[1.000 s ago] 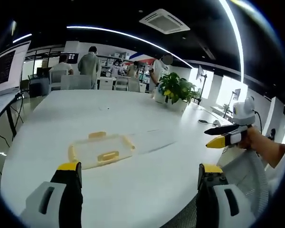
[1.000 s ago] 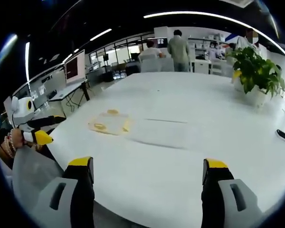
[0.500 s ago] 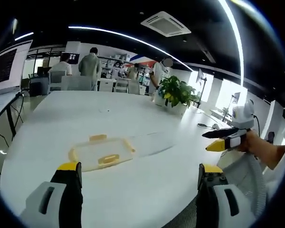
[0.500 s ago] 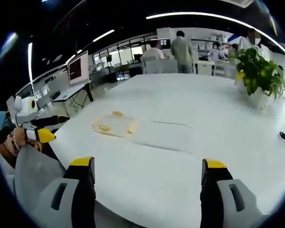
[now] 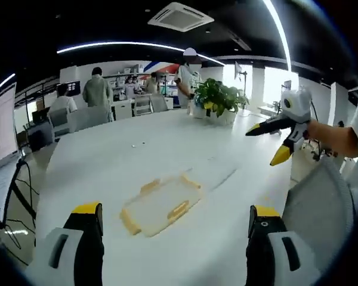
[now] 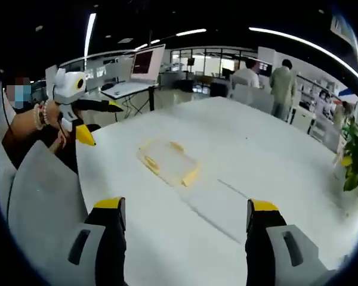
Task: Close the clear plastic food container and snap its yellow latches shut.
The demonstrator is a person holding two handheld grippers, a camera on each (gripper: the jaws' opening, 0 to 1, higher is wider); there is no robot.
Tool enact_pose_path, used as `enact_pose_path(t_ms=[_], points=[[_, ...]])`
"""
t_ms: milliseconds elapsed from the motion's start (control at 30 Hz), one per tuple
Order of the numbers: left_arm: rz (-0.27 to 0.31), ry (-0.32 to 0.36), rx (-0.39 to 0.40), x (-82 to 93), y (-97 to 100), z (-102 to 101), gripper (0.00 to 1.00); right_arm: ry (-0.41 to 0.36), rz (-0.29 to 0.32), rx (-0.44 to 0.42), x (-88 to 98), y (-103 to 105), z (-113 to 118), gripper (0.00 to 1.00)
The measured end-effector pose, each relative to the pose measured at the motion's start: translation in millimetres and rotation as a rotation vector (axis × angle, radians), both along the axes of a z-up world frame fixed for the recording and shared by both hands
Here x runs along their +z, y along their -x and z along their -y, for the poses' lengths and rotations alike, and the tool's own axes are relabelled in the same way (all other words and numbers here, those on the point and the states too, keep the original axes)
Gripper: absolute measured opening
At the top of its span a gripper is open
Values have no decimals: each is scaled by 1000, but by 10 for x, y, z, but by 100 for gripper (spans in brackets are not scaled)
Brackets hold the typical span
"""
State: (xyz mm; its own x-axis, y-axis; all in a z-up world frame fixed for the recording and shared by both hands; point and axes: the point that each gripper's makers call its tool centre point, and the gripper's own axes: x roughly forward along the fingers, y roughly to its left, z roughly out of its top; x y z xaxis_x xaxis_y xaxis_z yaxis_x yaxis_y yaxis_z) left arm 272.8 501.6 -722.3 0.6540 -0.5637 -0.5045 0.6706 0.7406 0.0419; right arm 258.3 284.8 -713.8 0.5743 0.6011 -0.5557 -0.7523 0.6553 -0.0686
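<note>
A clear plastic container (image 5: 160, 205) with yellow latches lies open on the white table (image 5: 101, 158), its clear lid (image 5: 218, 174) spread flat beside it. My left gripper (image 5: 175, 210) hovers short of it, jaws wide apart and holding nothing. In the right gripper view the container (image 6: 167, 162) sits mid-table with the lid (image 6: 227, 199) stretching toward the lower right. My right gripper (image 6: 185, 205) is open and well back from it. Each gripper also appears in the other's view, hand-held and open: the right gripper (image 5: 273, 136) at the right, the left gripper (image 6: 83, 116) at the left.
A potted plant (image 5: 218, 101) stands at the table's far side. Grey chair backs (image 5: 316, 202) (image 6: 42, 196) sit at the near edge. A monitor (image 6: 146, 62) and several people (image 5: 96, 90) are beyond the table.
Both cameras have swung and risen, so the container looks turned in each view. The other gripper sits higher in each picture. Nothing has touched the container.
</note>
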Motion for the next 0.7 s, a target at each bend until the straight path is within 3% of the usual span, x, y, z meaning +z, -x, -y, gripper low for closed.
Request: enact_pose_path(t_ms=[233,300,367,500,600,700], points=[[-24,-123,-58,-175,-269,-175,99,109,-6,113,-70,-278,-84,78],[-90,-154,-99,-273,-272,-201,99,113,-16,142,-85,-352,-127,78],[-95,-185,-131,-319,-350,-223,99,138,-43,186,-138,-406,-163,78],[-156,-254,-170,-447,-448,-323,99,205,-33,266,-187,-531,-229,78],[-92,-319,-213,-485,-641,-391,99,206,-53,322,-205,-604,-321,78],[-121,-361,-265,-591,-714,-413,99,248,-63,374,-271,-715,-389,76]])
